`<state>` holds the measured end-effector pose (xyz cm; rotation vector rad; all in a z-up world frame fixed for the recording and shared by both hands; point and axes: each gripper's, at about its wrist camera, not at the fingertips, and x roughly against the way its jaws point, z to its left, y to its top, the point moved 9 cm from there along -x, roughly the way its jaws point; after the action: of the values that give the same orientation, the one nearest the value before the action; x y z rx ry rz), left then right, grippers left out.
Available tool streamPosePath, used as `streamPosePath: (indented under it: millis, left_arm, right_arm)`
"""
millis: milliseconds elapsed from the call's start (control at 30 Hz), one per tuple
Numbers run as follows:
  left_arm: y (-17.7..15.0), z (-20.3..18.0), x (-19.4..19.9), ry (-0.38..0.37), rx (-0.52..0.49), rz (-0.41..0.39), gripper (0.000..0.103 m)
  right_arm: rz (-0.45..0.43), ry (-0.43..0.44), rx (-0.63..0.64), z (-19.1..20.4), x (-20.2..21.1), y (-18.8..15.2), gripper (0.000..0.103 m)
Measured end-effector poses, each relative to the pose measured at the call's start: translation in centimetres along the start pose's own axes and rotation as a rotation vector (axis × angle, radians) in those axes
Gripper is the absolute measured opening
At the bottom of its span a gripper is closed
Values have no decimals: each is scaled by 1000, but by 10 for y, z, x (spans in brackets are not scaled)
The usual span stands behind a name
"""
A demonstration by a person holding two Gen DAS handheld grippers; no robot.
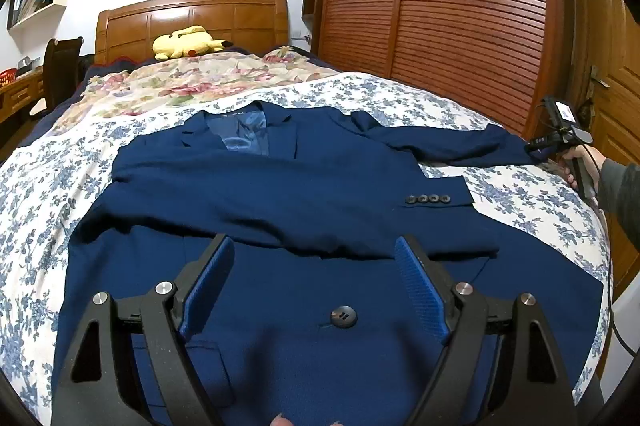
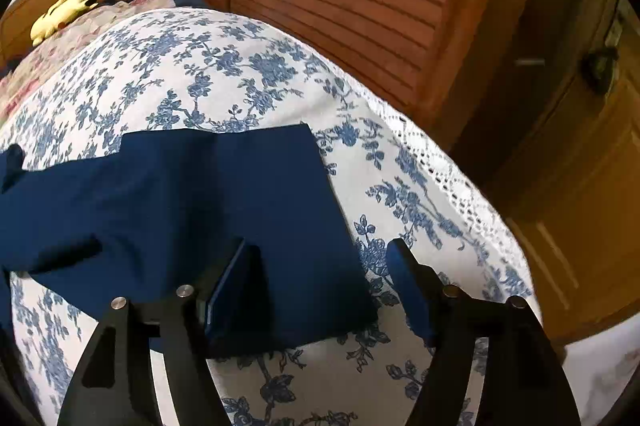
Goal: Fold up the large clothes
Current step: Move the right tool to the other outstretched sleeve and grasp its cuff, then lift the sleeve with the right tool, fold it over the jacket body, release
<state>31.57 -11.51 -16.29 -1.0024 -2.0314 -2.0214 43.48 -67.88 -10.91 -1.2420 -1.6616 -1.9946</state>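
Observation:
A navy blue blazer [image 1: 280, 194] lies face up on the bed, one sleeve folded across its chest with cuff buttons [image 1: 427, 199] showing. The other sleeve [image 1: 452, 142] stretches out to the right. My left gripper [image 1: 316, 246] is open above the blazer's lower front, near a front button [image 1: 343, 316]. My right gripper [image 2: 316, 250] is open, low over the outstretched sleeve's cuff end [image 2: 240, 206]; one finger is over the cloth, the other over the sheet. It also shows in the left wrist view [image 1: 534, 148] at the sleeve's end.
The bed has a blue-flowered white sheet [image 2: 248, 74] with a lace edge [image 2: 440, 162] at the right. A pink floral quilt [image 1: 192, 82] and a yellow plush toy [image 1: 186, 42] lie by the wooden headboard [image 1: 192, 18]. A slatted wardrobe [image 1: 440, 6] stands on the right.

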Motion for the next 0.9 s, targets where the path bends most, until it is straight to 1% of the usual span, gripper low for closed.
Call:
streamPosePath:
  millis: [100,133,167,200,233,333,400,467,633,767,900]
  left_arm:
    - [-1,0,-2,4,-3,9,83]
    - [-1,0,-3,7,-4,13,83]
    - [-2,0,-4,14,-5,17,83]
    - [-2,1,-4,24,-7,20,83]
    - [-3,1,-4,20,-7,21,83]
    - [-2,1,-2,20,-6,16,83]
    - [0,-1,1,19,-15,10,83]
    - [1,-5,5,3,-27,1,83]
    - [5,-16,19,-33,-53,-16,83]
    - [11,-14,33,-35,-57,-34,83]
    - [12,-3,48,-25,-59,-43,83]
  right_arm:
    - [4,41,25,7,0,-1,72]
    - [6,49,50,12,1,-3,70]
    - [5,44,82,16,3,-5,64]
    - [0,32,116,20,3,-7,39]
    - [-1,36,153,26,5,-8,20]
    - [2,51,209,42,15,-11,16]
    - [-29,50,245,50,30,-9,16]
    - [-67,70,255,59,48,-4,15]
    - [-179,93,297,81,113,6,15]
    - [-266,107,345,103,168,10,15]
    - [-355,125,361,127,219,14,14]
